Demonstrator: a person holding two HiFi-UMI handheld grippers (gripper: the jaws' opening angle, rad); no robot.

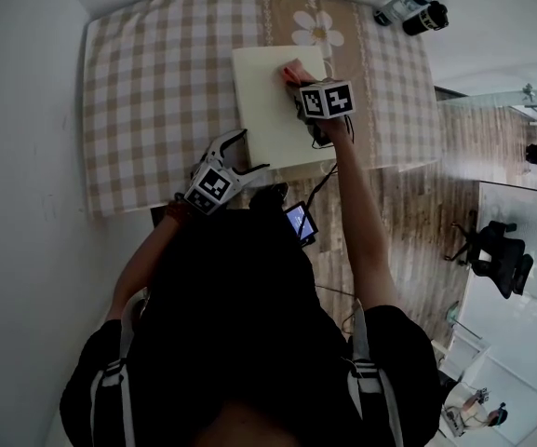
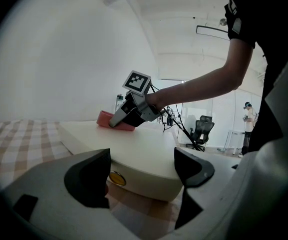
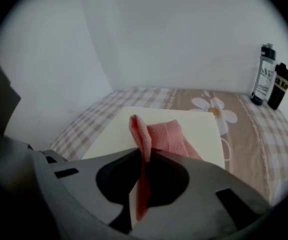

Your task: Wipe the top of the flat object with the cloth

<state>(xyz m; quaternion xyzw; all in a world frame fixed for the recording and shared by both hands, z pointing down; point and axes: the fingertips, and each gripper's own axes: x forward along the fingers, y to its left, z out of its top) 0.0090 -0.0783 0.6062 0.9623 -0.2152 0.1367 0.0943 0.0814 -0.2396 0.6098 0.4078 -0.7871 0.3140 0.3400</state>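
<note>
A cream flat slab (image 1: 273, 110) lies on the checked tablecloth (image 1: 156, 82). My right gripper (image 1: 303, 89) is shut on a pink cloth (image 1: 293, 72), which rests on the slab's far right part. In the right gripper view the pink cloth (image 3: 164, 135) is pinched between the jaws and spreads forward over the slab (image 3: 198, 131). My left gripper (image 1: 238, 149) is open at the slab's near left corner, holding nothing. The left gripper view shows the slab (image 2: 139, 151) just ahead of the open jaws, with the right gripper (image 2: 115, 122) and the cloth (image 2: 109, 120) at its far end.
A bottle (image 1: 403, 4) and a dark container (image 1: 426, 19) stand at the table's far right corner. A white wall (image 1: 17, 156) borders the left side. Wooden floor (image 1: 436, 194), an office chair (image 1: 491, 250) and a small screen (image 1: 302, 222) lie to the right and near side.
</note>
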